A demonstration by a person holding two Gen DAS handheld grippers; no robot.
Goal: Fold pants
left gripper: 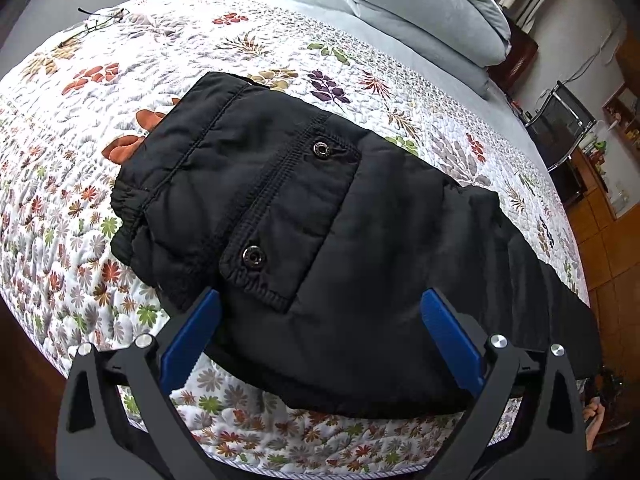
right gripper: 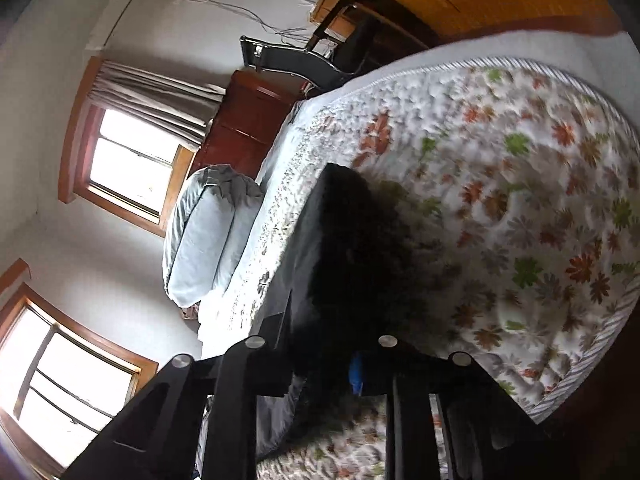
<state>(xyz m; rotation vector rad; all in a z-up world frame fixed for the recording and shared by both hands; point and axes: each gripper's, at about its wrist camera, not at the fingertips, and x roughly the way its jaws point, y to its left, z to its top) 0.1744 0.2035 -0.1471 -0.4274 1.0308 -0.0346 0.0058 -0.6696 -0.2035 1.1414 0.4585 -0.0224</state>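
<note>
Black padded pants (left gripper: 320, 240) lie on a floral quilted bed, waistband at the left, a snap-button pocket facing up, the legs running off to the right. My left gripper (left gripper: 320, 320) is open, its blue fingers (left gripper: 192, 344) hovering just above the near edge of the pants, empty. In the right wrist view the camera is rolled sideways and blurred. My right gripper (right gripper: 336, 360) is shut on black pant fabric (right gripper: 352, 248), which fills the space between the fingers and hides most of them; a sliver of a blue pad (right gripper: 355, 374) shows.
The floral quilt (left gripper: 100, 200) covers the bed. Grey-blue pillows (left gripper: 420, 12) are stacked at the far end. A pair of glasses (left gripper: 102, 18) lies at the far left. A chair (left gripper: 560, 120), wooden furniture and windows (right gripper: 132, 160) stand beyond the bed.
</note>
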